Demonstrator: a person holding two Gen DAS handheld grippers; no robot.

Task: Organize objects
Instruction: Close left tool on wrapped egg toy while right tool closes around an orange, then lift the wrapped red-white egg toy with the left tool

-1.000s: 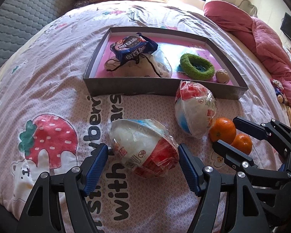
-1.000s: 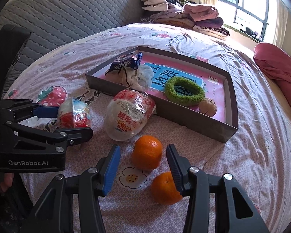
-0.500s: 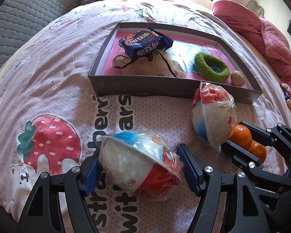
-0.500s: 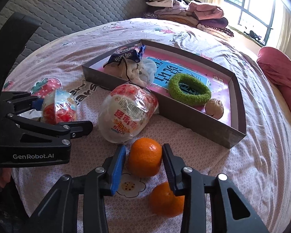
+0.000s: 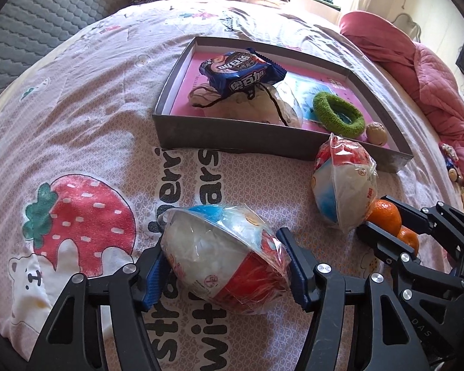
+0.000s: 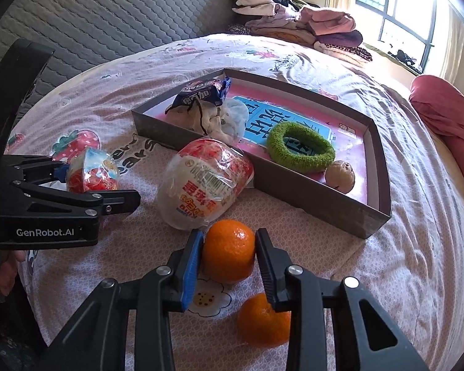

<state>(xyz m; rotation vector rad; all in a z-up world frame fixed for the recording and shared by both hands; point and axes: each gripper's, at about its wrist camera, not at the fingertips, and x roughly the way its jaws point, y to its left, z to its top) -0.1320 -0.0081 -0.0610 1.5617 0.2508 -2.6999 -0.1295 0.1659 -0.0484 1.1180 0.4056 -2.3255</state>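
Two grasps are closing at once on the bed (image 5: 86, 117). The left gripper (image 5: 224, 264) has its fingers just closed in around a plastic-wrapped instant-noodle bowl (image 5: 222, 259) lying on its side; the blue pads sit against the wrapper on both flanks, so the bowl reads as pinched across its width, though the crinkled film hides how firm the contact is. The right gripper (image 6: 229, 252) has likewise drawn its fingers in, and they now press either side of a mandarin (image 6: 229, 250), which fills the gap between them.

Ahead of the right fingers lies a second wrapped noodle bowl (image 6: 201, 182), resting against the near wall of the shallow grey box (image 6: 309, 198). A second mandarin (image 6: 263, 320) sits on the bed below the right finger, close behind the held fruit. Inside the box, beyond both sets of fingers, are a blue biscuit packet (image 5: 241, 71), a crumpled drawstring pouch (image 5: 247, 105), a green fuzzy ring (image 6: 300, 147) and a small walnut-like ball (image 6: 340, 176).

The step in hand looks like the pick-up — both items gripped, neither yet clearly lifted off the bedding. Next, I judge, each hand must rise enough to clear the box wall and carry forward over it. The bowl's slippery wrap and rounded body could let it roll in the fingers — a level, steady lift would suit it — while the mandarin needs only gentle pressure and a path past the bowl in front.
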